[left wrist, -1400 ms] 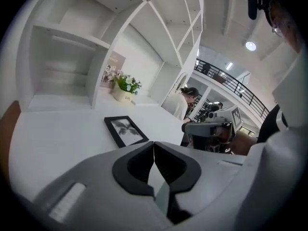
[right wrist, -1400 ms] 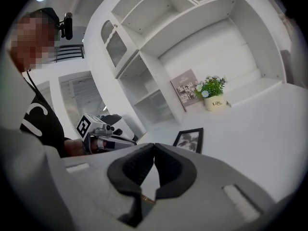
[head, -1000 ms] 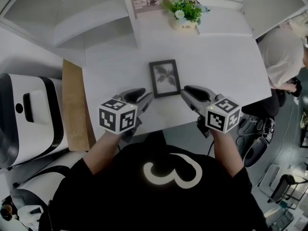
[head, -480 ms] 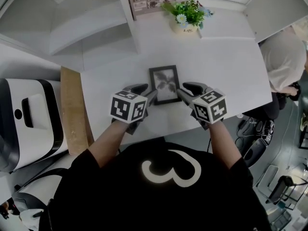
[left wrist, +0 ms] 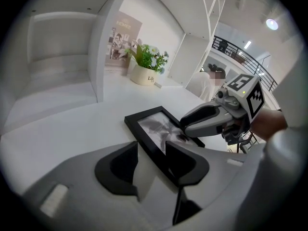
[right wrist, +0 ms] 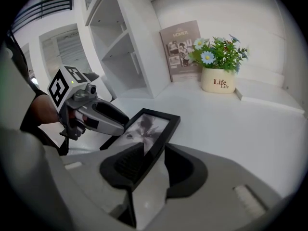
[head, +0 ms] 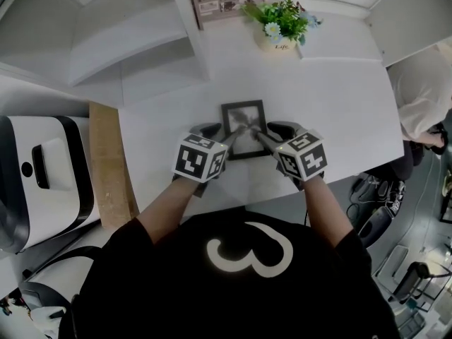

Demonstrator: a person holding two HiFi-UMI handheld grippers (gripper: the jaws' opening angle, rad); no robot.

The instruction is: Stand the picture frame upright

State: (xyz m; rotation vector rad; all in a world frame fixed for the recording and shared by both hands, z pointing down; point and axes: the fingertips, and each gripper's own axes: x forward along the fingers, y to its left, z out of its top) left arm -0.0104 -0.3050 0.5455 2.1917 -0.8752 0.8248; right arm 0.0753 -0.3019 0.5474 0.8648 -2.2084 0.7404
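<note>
Nearest the camera, the person's bare forearms reach out from a black shirt and hold the two grippers close together over the front part of the white table. The left gripper has its jaws apart. The left side rail of the picture frame runs between them, close against the inner jaw, with a strip of table showing before the outer one. The right gripper mirrors it: its jaws are parted around the frame's right rail, and there is a gap on the outer side. The frame is black, with a dark leaf print. It lies face up between the two tools near the table's front middle and is not upright. Whether its edges are lifted off the surface cannot be told. Farther back, at the table's rear edge, stands a white flower pot with green leaves and pale blossoms. Just beside it, a printed card leans on the white shelf unit.
</note>
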